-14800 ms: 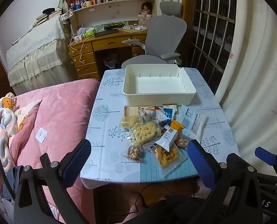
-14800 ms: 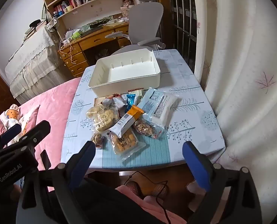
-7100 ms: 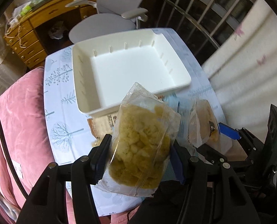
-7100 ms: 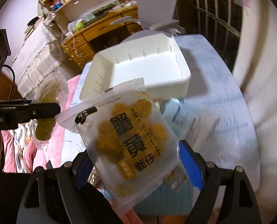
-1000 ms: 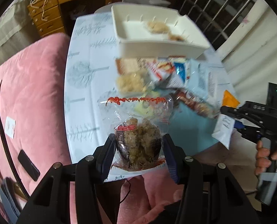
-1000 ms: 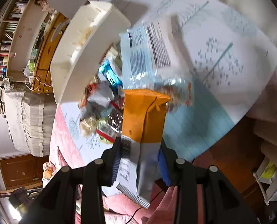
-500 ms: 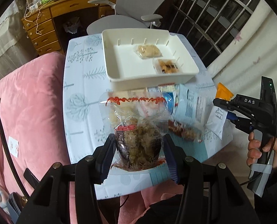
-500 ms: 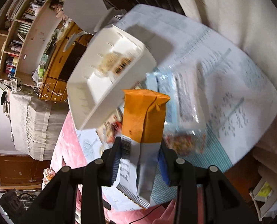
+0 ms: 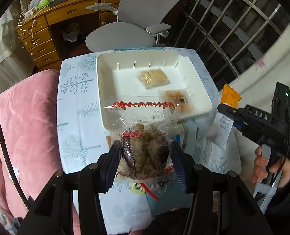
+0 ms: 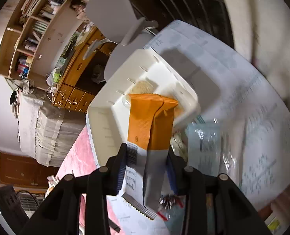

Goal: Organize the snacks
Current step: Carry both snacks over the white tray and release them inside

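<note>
2 packets already lay in the white bin [image 9: 201, 90] on the table [image 9: 76, 105]. Left hand-held gripper [image 9: 145, 160] clamped a clear nut bag [image 9: 145, 148], right hand-held gripper [image 10: 147, 168] an orange-and-white packet [image 10: 150, 125]; both hovered near it, needing release inside.

Overall light: indoor, moderate; the white tray [image 9: 201, 90] is rendered brightest, near overexposure in the left wrist view.
Source: a bright patch is seen at 9 o'clock in the right wrist view; the source itself cannot be told.
Shadows: a soft grey shadow is cast on the tablecloth [image 10: 219, 62] beyond the tray.
Glare: highlights are noted on the clear snack bag [image 9: 143, 117].
Blur: motion smear is recorded at 3 to 5 o'clock in the right wrist view.
Distortion: strong fisheye bending and black vignette at all edges.
</note>
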